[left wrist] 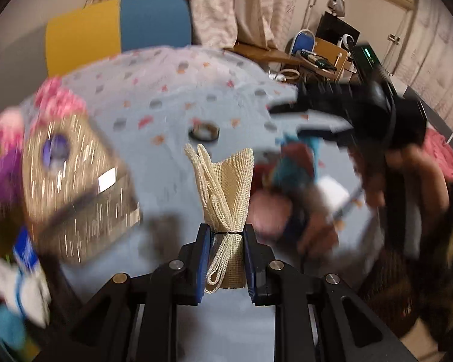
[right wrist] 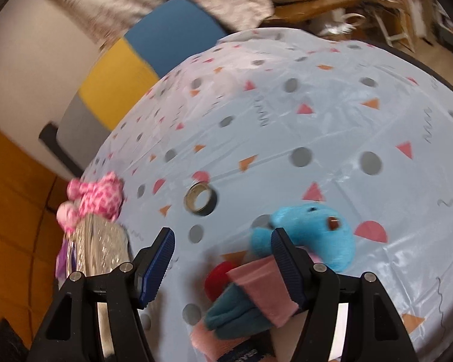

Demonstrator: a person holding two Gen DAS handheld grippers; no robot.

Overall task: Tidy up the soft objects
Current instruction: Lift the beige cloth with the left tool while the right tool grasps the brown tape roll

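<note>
My left gripper (left wrist: 226,233) is shut on a cream mesh bag (left wrist: 226,181), which sticks up bunched from between the blue pads above the patterned tablecloth (left wrist: 172,102). My right gripper (right wrist: 223,238) stands open over the cloth with nothing between its fingers; it also shows as a black shape (left wrist: 287,120) held by a hand. By its right finger lie a blue plush toy (right wrist: 317,235), a teal glove with a pink cuff (right wrist: 235,310) and something red (right wrist: 217,277). This pile is blurred in the left wrist view.
A shiny woven basket (left wrist: 75,187) stands at the table's left edge with a pink plush (right wrist: 96,199) beside it. A tape roll (right wrist: 200,199) lies mid-table. Yellow and blue chair backs (left wrist: 120,27) stand behind the table; there is room clutter at the far right.
</note>
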